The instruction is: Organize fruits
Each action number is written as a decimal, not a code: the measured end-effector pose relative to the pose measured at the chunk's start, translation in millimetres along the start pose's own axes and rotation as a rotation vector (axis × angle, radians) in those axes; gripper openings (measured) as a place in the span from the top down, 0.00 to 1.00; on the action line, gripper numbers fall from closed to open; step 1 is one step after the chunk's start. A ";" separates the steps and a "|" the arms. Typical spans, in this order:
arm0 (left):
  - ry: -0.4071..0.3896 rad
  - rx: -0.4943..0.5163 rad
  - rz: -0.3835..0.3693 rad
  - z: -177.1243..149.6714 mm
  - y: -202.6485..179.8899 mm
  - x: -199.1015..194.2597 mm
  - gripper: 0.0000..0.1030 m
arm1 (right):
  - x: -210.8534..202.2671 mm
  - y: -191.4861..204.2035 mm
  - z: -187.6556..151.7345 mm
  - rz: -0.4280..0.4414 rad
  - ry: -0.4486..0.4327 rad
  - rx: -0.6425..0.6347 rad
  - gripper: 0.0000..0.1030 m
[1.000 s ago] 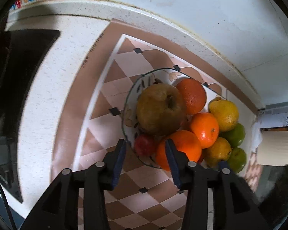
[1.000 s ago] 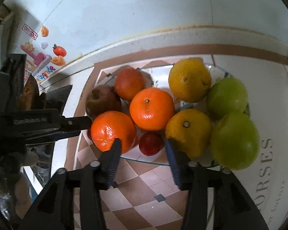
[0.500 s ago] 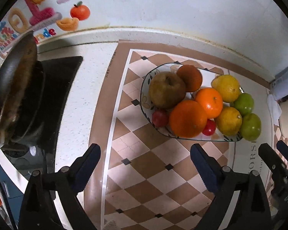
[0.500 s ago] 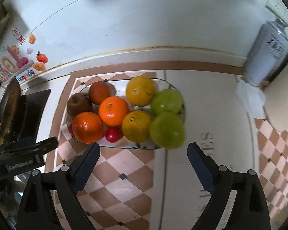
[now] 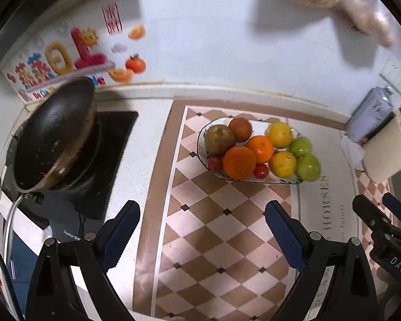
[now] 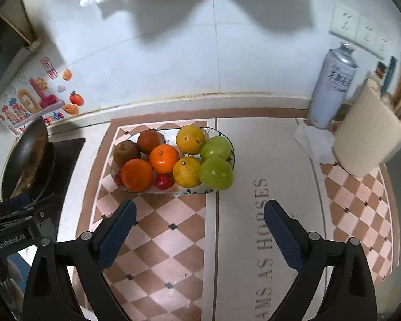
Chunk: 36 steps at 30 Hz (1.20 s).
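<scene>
Well ahead of both tools [image 5: 202,230] [image 6: 200,227], spread wide, empty: fruit plate [image 6: 173,191].

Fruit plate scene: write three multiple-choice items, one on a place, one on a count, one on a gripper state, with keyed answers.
1. Where is the wok relative to the fruit plate?
A. to its left
B. to its right
C. on top of it

2. How many green fruits lie on the plate?
A. one
B. two
C. four

3. How do the left gripper and right gripper stand?
A. both shut on fruit
B. one open, one shut
C. both open, empty

Answers: 1 A, the wok sits on the stove left of the plate. 2 B, two sit at its right end. 3 C, their fingers are spread with nothing between.
</scene>
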State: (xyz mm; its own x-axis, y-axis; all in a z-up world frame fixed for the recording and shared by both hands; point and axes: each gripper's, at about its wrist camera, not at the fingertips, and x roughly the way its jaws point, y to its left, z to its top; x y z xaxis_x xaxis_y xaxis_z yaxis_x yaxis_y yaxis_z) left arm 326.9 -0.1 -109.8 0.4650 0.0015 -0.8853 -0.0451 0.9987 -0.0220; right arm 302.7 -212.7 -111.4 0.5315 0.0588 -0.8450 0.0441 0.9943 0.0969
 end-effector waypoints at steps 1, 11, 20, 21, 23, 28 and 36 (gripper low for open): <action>-0.019 0.005 -0.006 -5.0 1.0 -11.5 0.07 | -11.0 1.8 -4.5 -0.001 -0.013 0.002 0.04; -0.158 0.055 -0.056 -57.1 18.2 -114.2 0.07 | -138.4 14.5 -60.2 -0.015 -0.156 0.012 0.04; -0.229 0.073 -0.084 -104.6 27.7 -186.4 0.07 | -235.3 23.0 -114.3 -0.014 -0.243 0.020 0.04; -0.235 0.074 -0.085 -109.6 28.1 -193.2 0.07 | -245.7 23.9 -120.2 -0.009 -0.251 0.014 0.04; -0.245 0.074 -0.084 -120.3 27.6 -207.0 0.07 | -259.6 25.7 -128.0 -0.004 -0.265 0.004 0.04; -0.255 0.067 -0.068 -137.8 24.3 -227.3 0.07 | -293.6 28.5 -144.6 0.016 -0.302 -0.033 0.04; -0.275 0.058 -0.050 -154.5 17.3 -249.7 0.07 | -315.9 25.6 -157.1 0.056 -0.290 -0.054 0.03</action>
State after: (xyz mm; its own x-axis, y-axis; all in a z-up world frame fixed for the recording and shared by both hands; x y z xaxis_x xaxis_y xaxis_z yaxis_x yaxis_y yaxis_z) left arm 73.4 9.0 39.1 0.6882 -0.0418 -0.7243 0.0310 0.9991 -0.0282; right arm 2.9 -191.9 75.4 0.7519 0.0938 -0.6526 -0.0336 0.9940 0.1042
